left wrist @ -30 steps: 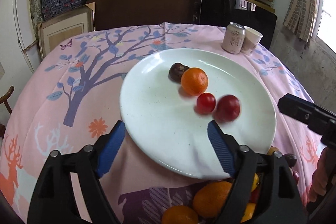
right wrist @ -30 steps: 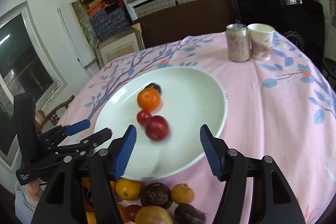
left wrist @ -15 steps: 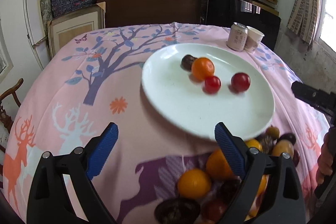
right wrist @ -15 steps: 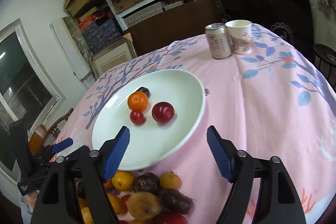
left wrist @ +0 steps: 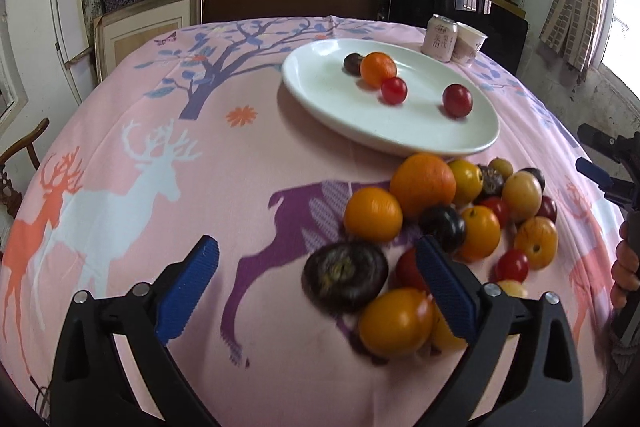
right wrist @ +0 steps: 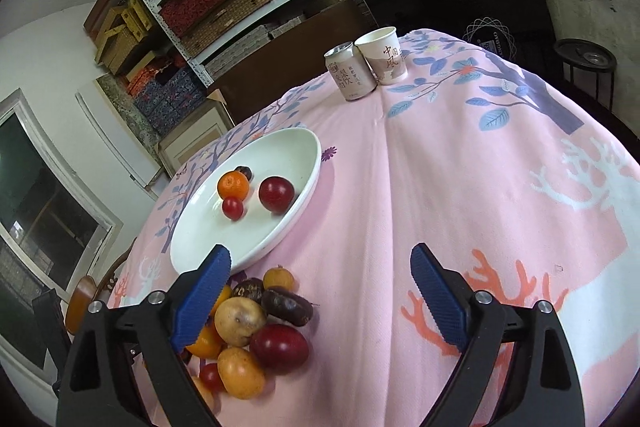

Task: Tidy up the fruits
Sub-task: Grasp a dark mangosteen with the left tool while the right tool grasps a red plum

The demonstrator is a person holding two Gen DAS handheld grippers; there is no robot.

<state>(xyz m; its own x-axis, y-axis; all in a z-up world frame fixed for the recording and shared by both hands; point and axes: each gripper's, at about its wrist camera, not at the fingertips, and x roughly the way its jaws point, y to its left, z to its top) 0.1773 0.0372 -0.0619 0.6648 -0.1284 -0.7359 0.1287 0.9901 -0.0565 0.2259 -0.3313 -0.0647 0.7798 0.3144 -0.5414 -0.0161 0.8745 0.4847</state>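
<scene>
A white plate (left wrist: 328, 95) (right wrist: 208, 239) holds a mandarin (left wrist: 378, 69), a dark fruit (left wrist: 353, 63), a small red tomato (left wrist: 394, 91) and a red plum (left wrist: 457, 100) (right wrist: 276, 193). Near its front rim lies a pile of loose fruit (left wrist: 440, 207) (right wrist: 248, 327) on the pink cloth. My left gripper (left wrist: 316, 255) hovers over the pile's near left side, jaws opening; a dark wrinkled fruit (left wrist: 344, 277) lies under the gap, untouched. My right gripper (right wrist: 320, 259) hangs just right of the pile, jaws opening over bare cloth.
A drink can (right wrist: 352, 71) and a paper cup (right wrist: 384, 55) stand together at the table's far side. A wooden chair (left wrist: 24, 155) is at the left edge. A person's hand (left wrist: 624, 267) shows at the right. Shelves of boxes fill the back wall.
Both grippers have drawn back from the plate toward the near edge and opened wider. The red plum has rolled rightward on the plate. The loose fruit pile has come into view.
</scene>
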